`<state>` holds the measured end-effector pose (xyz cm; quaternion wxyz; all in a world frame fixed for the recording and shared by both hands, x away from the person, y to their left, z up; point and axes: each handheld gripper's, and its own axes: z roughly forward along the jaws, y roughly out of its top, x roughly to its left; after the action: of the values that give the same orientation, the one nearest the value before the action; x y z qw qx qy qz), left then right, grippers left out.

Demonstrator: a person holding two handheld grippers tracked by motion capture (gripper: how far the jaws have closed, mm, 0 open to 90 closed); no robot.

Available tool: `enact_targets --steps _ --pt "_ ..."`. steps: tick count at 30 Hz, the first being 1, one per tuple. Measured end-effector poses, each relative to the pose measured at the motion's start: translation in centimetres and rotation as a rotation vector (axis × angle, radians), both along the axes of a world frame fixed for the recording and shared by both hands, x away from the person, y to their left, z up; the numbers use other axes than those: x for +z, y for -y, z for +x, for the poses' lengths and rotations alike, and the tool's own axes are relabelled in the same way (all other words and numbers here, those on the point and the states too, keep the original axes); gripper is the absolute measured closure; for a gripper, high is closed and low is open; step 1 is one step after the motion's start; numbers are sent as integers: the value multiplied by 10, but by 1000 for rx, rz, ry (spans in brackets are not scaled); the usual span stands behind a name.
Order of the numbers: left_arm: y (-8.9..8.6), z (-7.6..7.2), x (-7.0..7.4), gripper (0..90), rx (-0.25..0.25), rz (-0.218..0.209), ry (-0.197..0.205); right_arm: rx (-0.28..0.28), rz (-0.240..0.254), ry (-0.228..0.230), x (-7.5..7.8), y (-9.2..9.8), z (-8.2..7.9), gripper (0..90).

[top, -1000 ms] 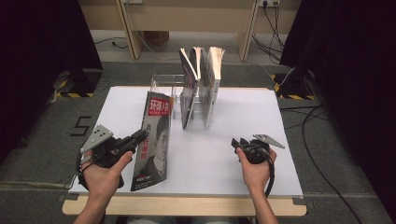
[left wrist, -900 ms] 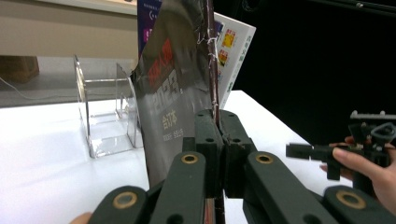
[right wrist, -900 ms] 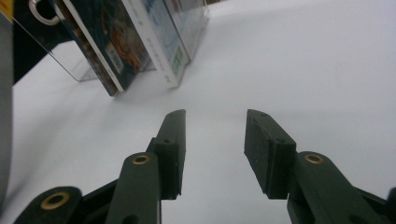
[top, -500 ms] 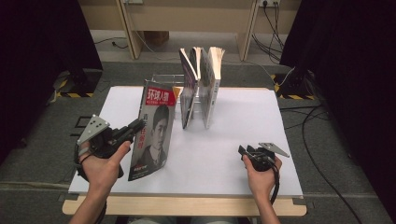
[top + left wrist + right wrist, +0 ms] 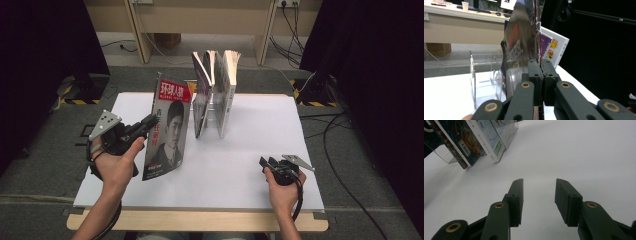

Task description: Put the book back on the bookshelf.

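A magazine [image 5: 167,127] with a red title band and a portrait on its cover stands upright, lifted at the left of the white table [image 5: 250,150]. My left gripper [image 5: 150,121] is shut on its edge; in the left gripper view the jaws [image 5: 541,72] pinch the magazine [image 5: 521,50] near its spine. Behind it a clear acrylic rack [image 5: 486,77] holds several books [image 5: 215,90] that lean upright. My right gripper [image 5: 263,162] rests low at the table's front right, open, with bare tabletop between its fingers [image 5: 537,200].
Books in the rack [image 5: 469,140] lean at the upper left of the right gripper view. A wooden strip [image 5: 200,220] runs along the table's front edge. Cables [image 5: 340,125] lie on the floor to the right, wooden furniture legs stand behind the table, and dark curtains hang on both sides.
The left hand has raised the magazine from a slant on the table to nearly upright, moving toward the rack. The right hand has sunk to the front right of the table.
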<state>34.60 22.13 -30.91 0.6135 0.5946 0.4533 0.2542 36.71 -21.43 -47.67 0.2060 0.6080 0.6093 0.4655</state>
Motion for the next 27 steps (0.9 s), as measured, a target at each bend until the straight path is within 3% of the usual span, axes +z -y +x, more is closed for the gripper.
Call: enact_targets --steps 11,27 --pt "3 10 6 875 16 4 24 2 6 -6 0 0 -1 598" --pt "-2 23 14 875 85 13 48 2 8 -7 1 -2 -4 599"
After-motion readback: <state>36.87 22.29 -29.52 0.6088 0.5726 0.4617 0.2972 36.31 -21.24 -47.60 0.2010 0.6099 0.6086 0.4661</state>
